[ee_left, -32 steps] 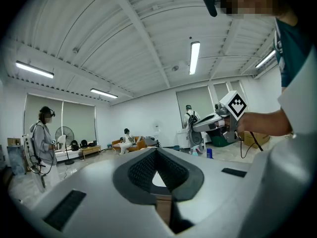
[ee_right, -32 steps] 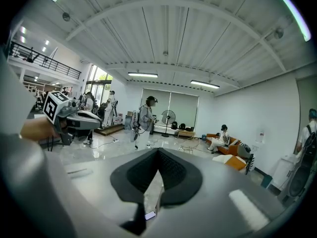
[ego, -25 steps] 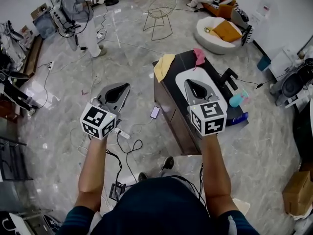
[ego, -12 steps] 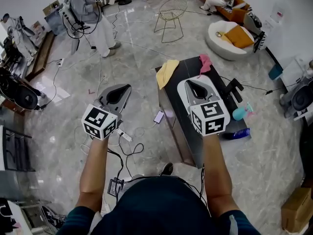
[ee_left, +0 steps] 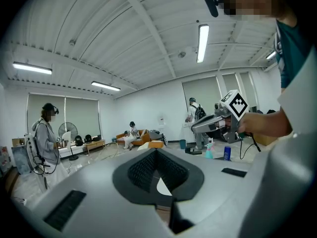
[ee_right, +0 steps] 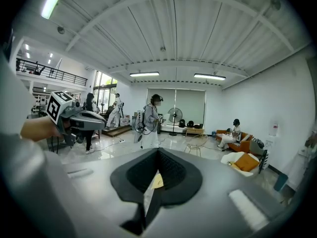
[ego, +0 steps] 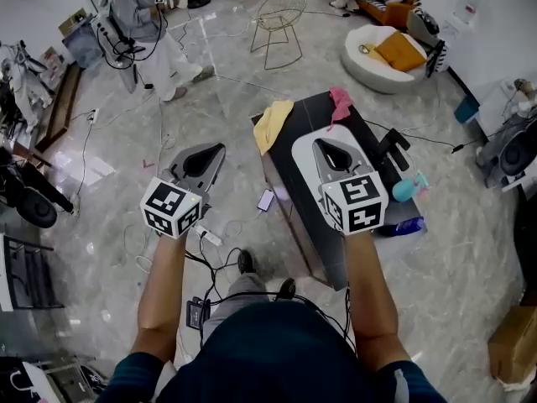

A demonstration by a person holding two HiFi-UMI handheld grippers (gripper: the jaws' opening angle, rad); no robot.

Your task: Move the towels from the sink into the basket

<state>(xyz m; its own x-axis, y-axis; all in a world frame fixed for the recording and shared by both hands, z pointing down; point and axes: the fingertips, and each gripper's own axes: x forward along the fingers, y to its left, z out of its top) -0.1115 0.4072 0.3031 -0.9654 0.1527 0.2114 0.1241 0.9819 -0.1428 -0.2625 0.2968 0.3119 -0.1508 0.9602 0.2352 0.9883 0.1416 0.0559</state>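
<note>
A black counter [ego: 285, 183] with a white sink [ego: 302, 145] stands ahead of me on the right. A yellow towel [ego: 273, 124] hangs over its far left corner, and a pink towel [ego: 340, 101] lies at its far end. A wire basket [ego: 281, 23] on thin legs stands on the floor beyond. My right gripper [ego: 327, 143] hovers over the sink, shut and empty; through its jaws a bit of the yellow towel [ee_right: 156, 181] shows. Over the floor left of the counter, my left gripper [ego: 214, 151] is also shut and empty.
A black faucet [ego: 391, 145], a turquoise spray bottle [ego: 406, 190] and a blue can [ego: 403, 225] sit at the counter's right side. A phone [ego: 266, 200] and cables [ego: 214, 250] lie on the floor. A person in grey [ego: 138, 23] stands far left; a round white seat [ego: 386, 57] is far right.
I have stepped forward, so the counter sits a little nearer and more to the left in the head view. Both grippers stay shut and keep their places ahead of me.
</note>
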